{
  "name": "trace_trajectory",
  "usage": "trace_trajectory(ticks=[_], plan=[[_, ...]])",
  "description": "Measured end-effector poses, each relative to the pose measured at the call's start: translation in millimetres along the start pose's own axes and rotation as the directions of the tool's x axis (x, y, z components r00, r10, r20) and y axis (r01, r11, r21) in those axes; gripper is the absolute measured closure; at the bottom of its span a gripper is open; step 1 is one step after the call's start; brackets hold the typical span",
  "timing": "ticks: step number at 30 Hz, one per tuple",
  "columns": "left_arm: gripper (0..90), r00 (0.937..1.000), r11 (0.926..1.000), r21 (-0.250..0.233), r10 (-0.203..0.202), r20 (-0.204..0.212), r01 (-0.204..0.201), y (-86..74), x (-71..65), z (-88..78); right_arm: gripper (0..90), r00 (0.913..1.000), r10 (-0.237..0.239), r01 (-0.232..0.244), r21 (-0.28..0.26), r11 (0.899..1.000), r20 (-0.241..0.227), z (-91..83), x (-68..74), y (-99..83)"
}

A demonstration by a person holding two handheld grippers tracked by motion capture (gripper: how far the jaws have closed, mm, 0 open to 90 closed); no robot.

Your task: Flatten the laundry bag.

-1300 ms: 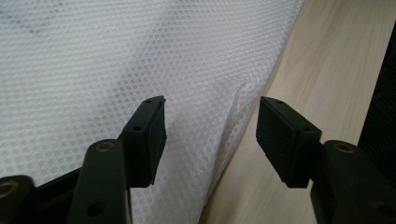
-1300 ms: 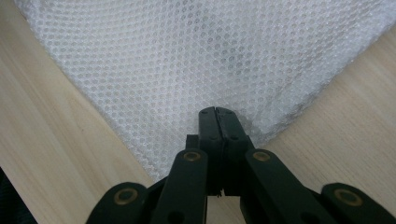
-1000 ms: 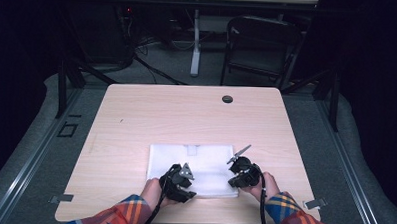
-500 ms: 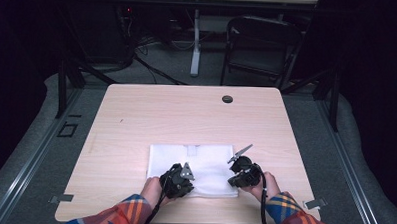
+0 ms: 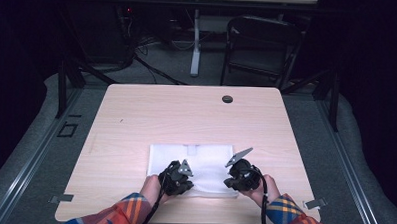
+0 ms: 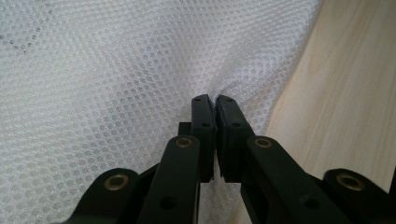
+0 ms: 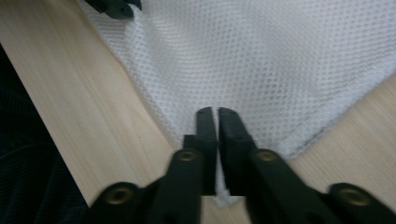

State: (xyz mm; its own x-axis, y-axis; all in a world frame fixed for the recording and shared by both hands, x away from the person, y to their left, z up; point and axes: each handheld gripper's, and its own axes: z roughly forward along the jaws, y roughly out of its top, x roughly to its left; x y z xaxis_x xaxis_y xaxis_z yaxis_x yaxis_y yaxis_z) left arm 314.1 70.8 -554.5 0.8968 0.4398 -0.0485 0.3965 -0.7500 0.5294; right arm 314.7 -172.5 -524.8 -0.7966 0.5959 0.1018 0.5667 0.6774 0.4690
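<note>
1. I see the wooden tabletop spread beneath both sets of jaws.
2. The white mesh cloth lies flat ahead of my jaws, near the front edge.
3. My left gripper has its jaws pinched on the cloth's edge.
4. My right gripper clamps a corner, its jaws having just eased slightly.

Open desk ahead, cloth under my hands

Beyond the white mesh cloth I have bare desk all the way to the far edge; only a small dark grommet sits there. Both side strips beside the cloth are open too.
</note>
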Motion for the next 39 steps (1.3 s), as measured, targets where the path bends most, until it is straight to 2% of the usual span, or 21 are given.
trace_trajectory(ticks=[1, 4, 8, 9, 11, 12, 13, 14, 18, 21, 24, 26, 31, 34, 36, 39], plan=[[86.7, 1.0, 1.0, -0.001, -0.002, -0.001, 0.002, 0.2, 0.2, -0.6, 74.4, 1.0, -0.006, 0.005, 0.009, 1.0, 0.001, -0.3, 2.0, 1.2], [86.7, 0.9999, 0.9998, -0.015, -0.011, -0.003, 0.011, 0.7, 0.7, -2.3, 60.1, 0.9997, -0.023, 0.023, -0.009, 1.0, -0.004, -0.8, 7.6, 2.5], [86.7, 0.9998, 0.9994, -0.03, -0.018, -0.004, 0.018, 1.6, 1.9, -5.2, 49.2, 0.9991, -0.037, 0.037, -0.013, 0.999, -0.021, -2.8, 11.2, 3.0], [86.6, 0.9999, 0.9995, -0.03, -0.012, -0.005, 0.012, 1.8, 2.8, -6.1, 48.9, 0.9988, -0.043, 0.043, -0.013, 0.999, -0.024, -3.4, 11.2, 3.0], [86.6, 0.9999, 0.9992, -0.036, -0.015, -0.006, 0.015, 2.3, 3.2, -7.2, 53.9, 0.9986, -0.047, 0.046, -0.029, 0.999, -0.026, -4.6, 12.4, 2.9], [86.6, 0.9998, 0.9991, -0.038, -0.017, -0.005, 0.017, 2.5, 3.3, -7.7, 59.0, 0.9983, -0.052, 0.051, -0.038, 0.998, -0.027, -5.3, 13.7, 2.9], [86.6, 0.9998, 0.9991, -0.039, -0.017, -0.006, 0.017, 2.7, 3.5, -8.0, 67.8, 0.9972, -0.067, 0.065, -0.054, 0.996, -0.032, -7.0, 16.5, 3.3], [86.6, 0.9997, 0.9988, -0.044, -0.022, -0.005, 0.022, 2.8, 3.2, -8.0, 67.8, 0.9972, -0.067, 0.065, -0.054, 0.996, -0.032, -7.0, 16.5, 3.3], [86.7, 0.9997, 0.9987, -0.048, -0.021, -0.012, 0.02, 3.5, 3.4, -9.1, 83.6, 0.9923, -0.113, 0.11, -0.061, 0.992, -0.051, -6.9, 22.6, 4.3], [86.6, 0.9996, 0.9979, -0.059, -0.027, -0.008, 0.027, 4.5, 4.4, -11.5, 90.0, 0.9895, -0.131, 0.128, -0.044, 0.991, -0.061, -2.2, 27.3, 4.3], [86.6, 0.9994, 0.9971, -0.07, -0.03, -0.015, 0.029, 5.5, 4.8, -13.5, 90.0, 0.9872, -0.151, 0.15, -0.019, 0.988, -0.051, 6.5, 30.2, 4.5], [86.6, 0.9992, 0.9964, -0.078, -0.033, -0.02, 0.032, 6.2, 4.8, -14.9, 90.0, 0.9886, -0.144, 0.143, -0.014, 0.99, -0.044, 13.0, 31.7, 4.6], [86.7, 0.9993, 0.9962, -0.083, -0.028, -0.024, 0.025, 7.3, 5.3, -16.8, 90.0, 0.9859, -0.168, 0.168, -0.015, 0.986, 0.0, 24.1, 32.8, 7.5], [86.7, 0.9993, 0.9956, -0.09, -0.03, -0.021, 0.028, 7.7, 5.3, -16.9, 90.0, 0.9826, -0.184, 0.184, 0.004, 0.983, 0.025, 29.7, 32.1, 9.3], [86.7, 0.9993, 0.9954, -0.092, -0.03, -0.021, 0.028, 8.1, 5.5, -17.2, 90.0, 0.9818, -0.183, 0.184, -0.005, 0.983, 0.05, 34.4, 31.4, 8.6], [86.7, 0.9994, 0.9955, -0.092, -0.026, -0.023, 0.024, 8.4, 5.9, -17.6, 90.0, 0.9837, -0.174, 0.173, 0.017, 0.985, 0.046, 39.1, 29.5, 7.4]])
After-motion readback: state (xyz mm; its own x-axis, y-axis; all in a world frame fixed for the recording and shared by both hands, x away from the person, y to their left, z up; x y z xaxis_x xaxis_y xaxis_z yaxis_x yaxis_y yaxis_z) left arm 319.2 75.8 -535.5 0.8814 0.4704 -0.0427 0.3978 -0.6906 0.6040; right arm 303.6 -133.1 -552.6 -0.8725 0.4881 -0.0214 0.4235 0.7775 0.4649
